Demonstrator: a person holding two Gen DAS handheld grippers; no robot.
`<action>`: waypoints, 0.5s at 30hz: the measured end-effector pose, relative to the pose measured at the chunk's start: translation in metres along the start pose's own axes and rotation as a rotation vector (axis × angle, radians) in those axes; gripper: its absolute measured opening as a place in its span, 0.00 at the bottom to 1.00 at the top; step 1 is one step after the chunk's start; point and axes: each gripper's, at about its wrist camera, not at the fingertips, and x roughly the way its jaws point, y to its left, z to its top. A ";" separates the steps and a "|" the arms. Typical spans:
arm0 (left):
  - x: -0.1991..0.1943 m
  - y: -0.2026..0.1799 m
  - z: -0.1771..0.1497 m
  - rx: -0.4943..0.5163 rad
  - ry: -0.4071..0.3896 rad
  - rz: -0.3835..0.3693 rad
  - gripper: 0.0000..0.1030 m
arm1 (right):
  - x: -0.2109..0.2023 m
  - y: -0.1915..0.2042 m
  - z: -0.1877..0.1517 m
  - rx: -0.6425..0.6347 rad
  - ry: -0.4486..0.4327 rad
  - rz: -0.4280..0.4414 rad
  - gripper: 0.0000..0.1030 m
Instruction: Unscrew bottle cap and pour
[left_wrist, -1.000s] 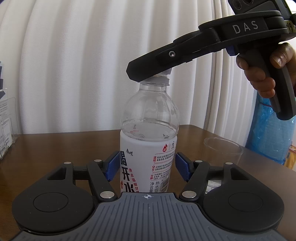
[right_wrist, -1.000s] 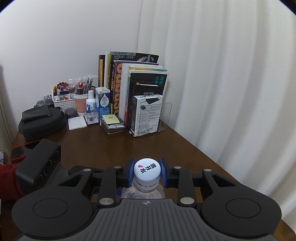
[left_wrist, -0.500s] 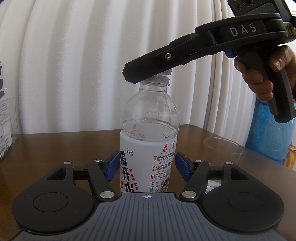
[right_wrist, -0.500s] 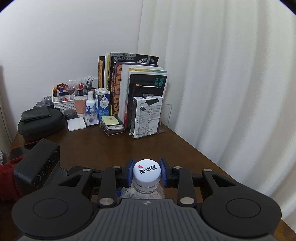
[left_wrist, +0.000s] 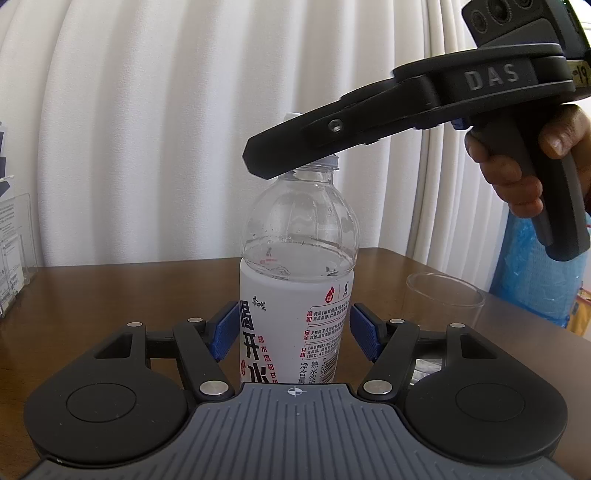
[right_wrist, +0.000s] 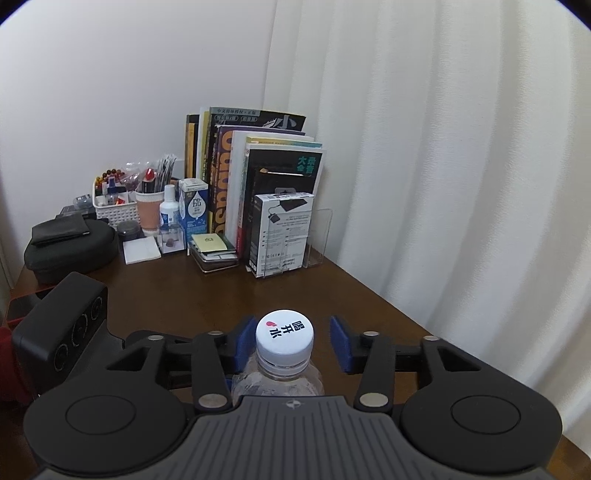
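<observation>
A clear water bottle (left_wrist: 295, 258) with a white label stands upright on the brown table (left_wrist: 110, 295). My left gripper (left_wrist: 289, 330) is shut on the bottle's body, blue pads against the label. The white cap (right_wrist: 284, 335) sits on the bottle neck. My right gripper (right_wrist: 291, 341) is around the cap with its jaws open: the left pad touches the cap, the right pad stands apart. In the left wrist view the right gripper (left_wrist: 291, 162) covers most of the cap. A clear glass cup (left_wrist: 445, 295) stands right of the bottle.
Books (right_wrist: 258, 177), a white box (right_wrist: 282, 236) and an acrylic stand are at the far end of the table, with a basket of small items (right_wrist: 114, 206) and a black case (right_wrist: 70, 247). White curtains hang behind. A blue bag (left_wrist: 535, 280) is at the right.
My right gripper has opened: its pads were closed on the cap and now the right pad is clear of it. The cap's print has turned. The left gripper and bottle have not moved.
</observation>
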 end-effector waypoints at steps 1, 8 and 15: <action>-0.001 0.000 0.000 0.000 0.000 0.000 0.63 | -0.002 0.001 -0.001 -0.001 -0.011 -0.010 0.54; -0.003 -0.001 -0.001 0.002 -0.001 0.001 0.63 | -0.030 0.014 -0.010 0.014 -0.139 -0.148 0.83; -0.005 -0.005 -0.002 0.007 -0.001 0.007 0.63 | -0.043 0.036 -0.035 0.085 -0.263 -0.243 0.75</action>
